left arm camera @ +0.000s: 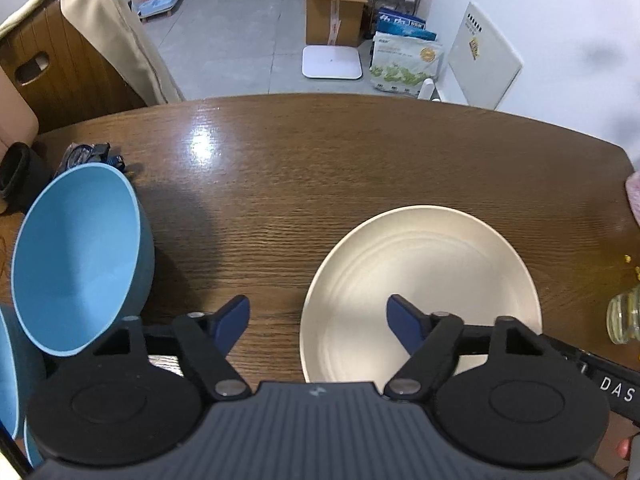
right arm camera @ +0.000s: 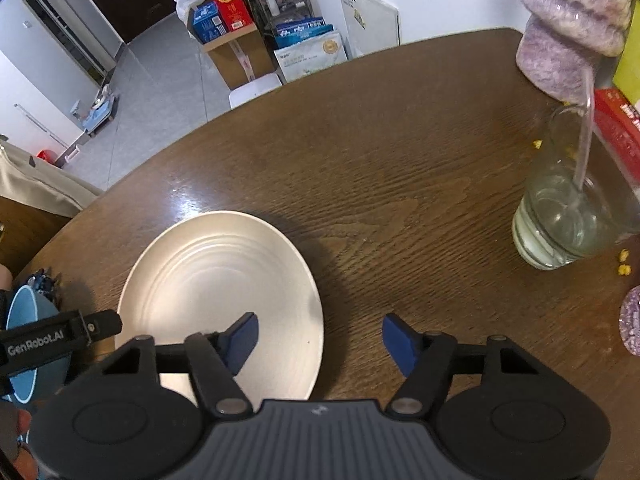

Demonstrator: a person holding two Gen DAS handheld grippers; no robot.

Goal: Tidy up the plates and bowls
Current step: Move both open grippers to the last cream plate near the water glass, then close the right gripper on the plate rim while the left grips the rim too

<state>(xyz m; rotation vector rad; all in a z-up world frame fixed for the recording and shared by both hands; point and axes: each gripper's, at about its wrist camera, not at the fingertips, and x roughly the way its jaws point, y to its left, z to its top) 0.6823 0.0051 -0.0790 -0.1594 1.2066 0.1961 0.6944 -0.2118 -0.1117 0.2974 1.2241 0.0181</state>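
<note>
The fingers (left arm camera: 234,322) of the left gripper (left arm camera: 318,322) stand apart, with nothing clamped between them; the left edge of the cream plate (left arm camera: 420,280) lies under the gap, one finger over the plate and the other over bare wood. The fingers (right arm camera: 400,340) of the right gripper (right arm camera: 318,336) also stand apart and hold nothing; the right edge of the same plate (right arm camera: 216,280) lies under that gap, with one finger over the plate and the other over the surface (right arm camera: 400,152). Whether any finger touches the plate cannot be told. The plate lies flat and right side up on the brown wooden surface (left arm camera: 320,160), near its front edge, between the two grippers. A blue bowl (left arm camera: 80,256) sits to the left of the plate, well apart from it, tilted, and rests against a second blue bowl (left arm camera: 10,372) at the left margin of the left wrist view. In the right wrist view the body of the left gripper (right arm camera: 60,338) shows in front of the blue bowl (right arm camera: 28,316). A glass jar (right arm camera: 572,208) containing clear liquid and a straw stands on the right part of the surface, well apart from the plate. A purple knitted item (right arm camera: 572,28) sits behind the jar. Small yellow crumbs (right arm camera: 623,262) lie beside the base of the jar.
</note>
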